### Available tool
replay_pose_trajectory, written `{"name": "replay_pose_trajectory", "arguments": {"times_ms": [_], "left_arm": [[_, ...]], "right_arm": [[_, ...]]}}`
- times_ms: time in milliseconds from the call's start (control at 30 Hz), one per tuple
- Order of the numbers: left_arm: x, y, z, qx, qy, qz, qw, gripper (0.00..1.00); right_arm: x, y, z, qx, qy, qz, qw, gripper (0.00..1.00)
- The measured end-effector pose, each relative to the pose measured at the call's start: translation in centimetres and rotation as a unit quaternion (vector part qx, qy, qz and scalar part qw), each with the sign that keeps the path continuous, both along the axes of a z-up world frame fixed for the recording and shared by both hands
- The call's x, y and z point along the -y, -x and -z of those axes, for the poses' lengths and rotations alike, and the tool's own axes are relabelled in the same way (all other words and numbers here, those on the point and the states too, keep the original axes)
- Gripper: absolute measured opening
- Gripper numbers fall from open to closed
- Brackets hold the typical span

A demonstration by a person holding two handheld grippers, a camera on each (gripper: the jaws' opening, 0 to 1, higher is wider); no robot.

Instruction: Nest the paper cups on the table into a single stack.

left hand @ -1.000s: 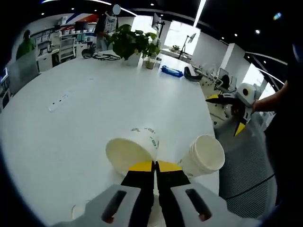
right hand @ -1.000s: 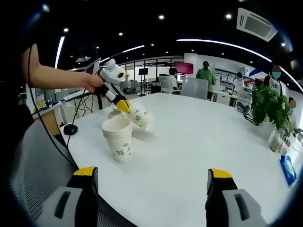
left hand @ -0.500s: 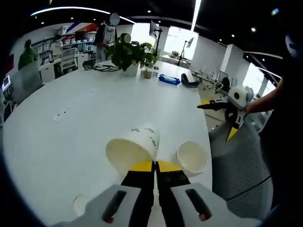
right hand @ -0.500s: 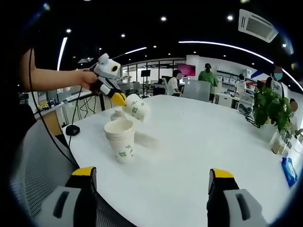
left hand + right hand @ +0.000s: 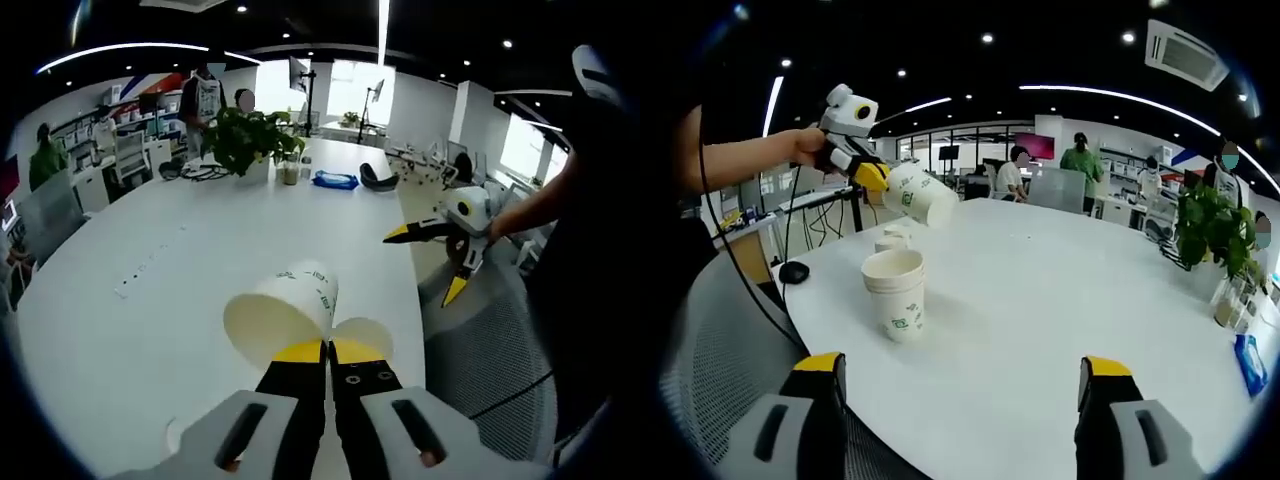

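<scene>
In the left gripper view my left gripper [image 5: 327, 350] is shut on the rim of a white paper cup [image 5: 285, 312], lifted and tilted with its mouth towards me. Just under it shows the open mouth of the cup stack [image 5: 365, 336]. In the right gripper view the stack [image 5: 895, 292] stands upright near the table's left edge, with another cup [image 5: 892, 240] behind it. The left gripper [image 5: 868, 172] holds the tilted cup [image 5: 920, 194] in the air above and behind the stack. My right gripper [image 5: 958, 400] is open and holds nothing; it also hangs open off the table's side [image 5: 425, 263].
The white round table [image 5: 1060, 300] carries a potted plant [image 5: 250, 140], a blue packet [image 5: 335, 180] and a black object [image 5: 792, 272] at its left edge. A grey mesh chair [image 5: 475, 350] stands beside the table. People stand in the background.
The left gripper has lifted the tilted cup from beside the stack to well above it. The right gripper has stayed open and almost still.
</scene>
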State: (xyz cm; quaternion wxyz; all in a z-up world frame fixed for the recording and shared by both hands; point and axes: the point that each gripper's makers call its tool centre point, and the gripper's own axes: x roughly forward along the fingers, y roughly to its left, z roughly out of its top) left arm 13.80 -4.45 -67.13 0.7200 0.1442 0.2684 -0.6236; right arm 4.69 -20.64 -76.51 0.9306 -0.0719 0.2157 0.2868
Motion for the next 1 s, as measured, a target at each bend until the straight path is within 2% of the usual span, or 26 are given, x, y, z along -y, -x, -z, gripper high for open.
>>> {"name": "replay_pose_trajectory", "arguments": {"times_ms": [267,533,767,1000], "left_arm": [[-0.3,2.3,0.1,-0.001,-0.025,0.026,0.9994,0.00],[0.9,4.7,0.4,0.011,-0.058,0.062,0.9964,0.00],[0.8,5.4,1.3,0.019,-0.087,0.078,0.9930,0.00],[0.5,5.0,1.6,0.026,-0.097,0.082,0.9915,0.00]], "right_arm": [[0.1,0.0,0.1,0.000,0.002,-0.001,1.0000,0.97],[0.1,0.1,0.3,-0.003,0.006,-0.003,1.0000,0.96],[-0.1,0.2,0.3,-0.006,0.008,-0.004,0.9999,0.94],[0.0,0.2,0.3,-0.006,0.008,-0.002,0.9999,0.93]]}}
